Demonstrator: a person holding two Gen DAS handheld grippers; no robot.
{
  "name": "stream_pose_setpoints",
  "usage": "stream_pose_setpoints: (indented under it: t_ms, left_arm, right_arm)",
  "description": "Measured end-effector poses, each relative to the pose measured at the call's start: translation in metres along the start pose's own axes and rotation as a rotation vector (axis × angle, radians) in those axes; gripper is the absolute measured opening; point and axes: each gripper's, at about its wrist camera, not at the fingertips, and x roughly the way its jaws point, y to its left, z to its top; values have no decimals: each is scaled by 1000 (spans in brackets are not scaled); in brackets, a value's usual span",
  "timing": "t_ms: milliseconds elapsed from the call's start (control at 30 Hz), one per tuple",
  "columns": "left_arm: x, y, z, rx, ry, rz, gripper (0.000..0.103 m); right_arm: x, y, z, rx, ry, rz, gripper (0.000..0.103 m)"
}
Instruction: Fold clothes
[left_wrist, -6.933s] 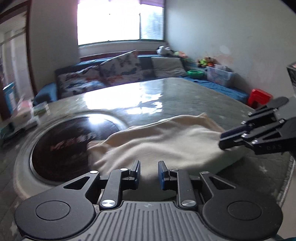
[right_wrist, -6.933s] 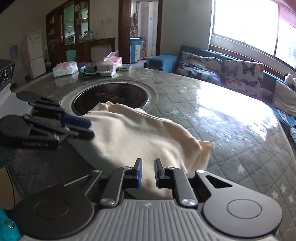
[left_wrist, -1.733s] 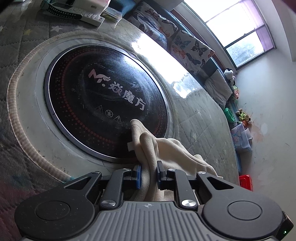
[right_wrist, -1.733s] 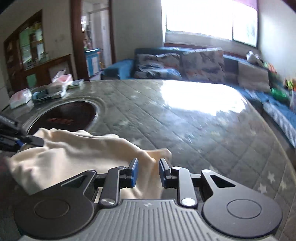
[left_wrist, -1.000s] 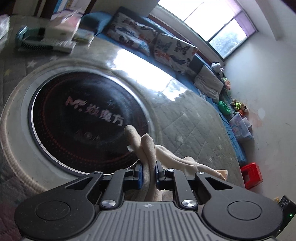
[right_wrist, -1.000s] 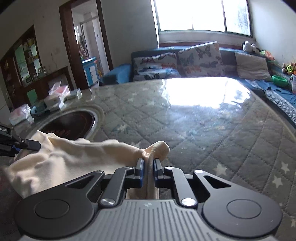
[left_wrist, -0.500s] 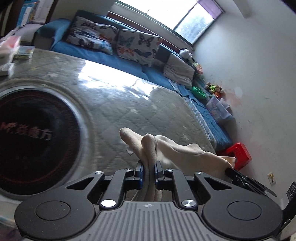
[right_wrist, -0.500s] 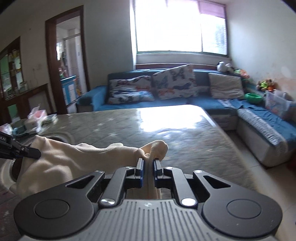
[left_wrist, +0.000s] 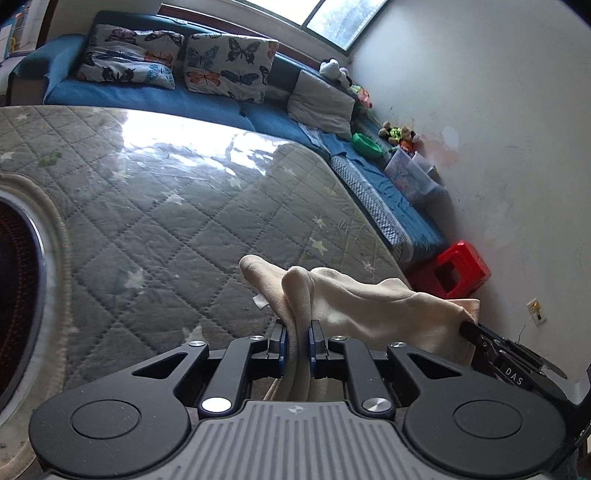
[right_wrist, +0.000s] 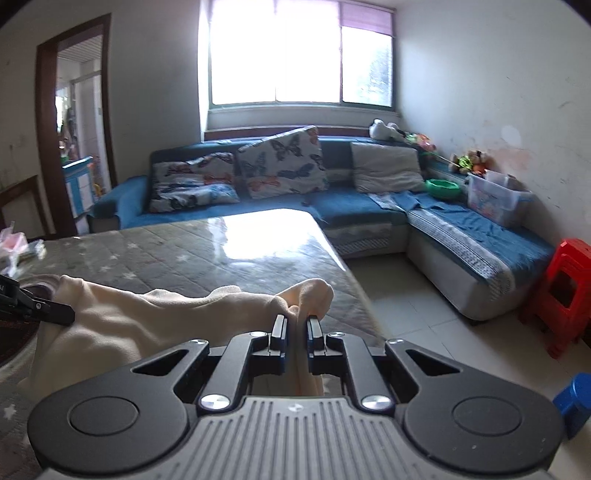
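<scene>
A cream garment (left_wrist: 373, 306) hangs stretched between both grippers above the quilted grey table (left_wrist: 177, 206). My left gripper (left_wrist: 296, 334) is shut on one bunched corner of it. In the left wrist view the other gripper (left_wrist: 469, 328) grips the far end at the right. In the right wrist view the cream garment (right_wrist: 155, 317) runs leftward from my right gripper (right_wrist: 296, 324), which is shut on its corner; the left gripper (right_wrist: 70, 314) holds the far end at the left edge. The cloth sags between them and its lower part is hidden behind the gripper bodies.
A round black hotplate (left_wrist: 14, 280) is set into the table at the left. A blue corner sofa (right_wrist: 369, 206) with butterfly cushions lines the far walls. A red stool (right_wrist: 561, 295) and a blue object (right_wrist: 576, 402) stand on the tiled floor at the right.
Both grippers closed on the garment's corners and lifted it off the table. In the last half second they have risen further and swung right, away from the hotplate.
</scene>
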Motion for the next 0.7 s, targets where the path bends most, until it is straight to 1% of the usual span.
stream_pose_setpoints:
  t_ms: [167, 233, 267, 333, 400, 467, 533, 600, 700]
  left_arm:
    - [23, 2, -1, 4, 49, 46, 15]
    - [26, 4, -3, 10, 59, 61, 16]
    - [26, 6, -3, 11, 59, 66, 18]
    - [24, 9, -2, 15, 58, 75, 18]
    - [21, 10, 0, 23, 44, 85, 18]
    - [20, 9, 1, 28, 35, 77, 18]
    - [21, 5, 1, 34, 33, 66, 18]
    - [22, 2, 2, 40, 32, 55, 17]
    - [25, -3, 4, 50, 31, 38, 17]
  right_arm:
    - [24, -12, -9, 27, 60, -33, 10]
    - [38, -16, -16, 30, 115, -55, 11]
    - [43, -16, -19, 28, 134, -66, 11]
    - [46, -16, -25, 21, 157, -101, 11]
    - [46, -15, -24, 20, 150, -125, 12]
    - [42, -13, -19, 23, 126, -114, 13]
    - [38, -8, -14, 24, 114, -61, 13]
    - [43, 2, -10, 10, 120, -12, 13]
    - [56, 14, -9, 3, 132, 13, 13]
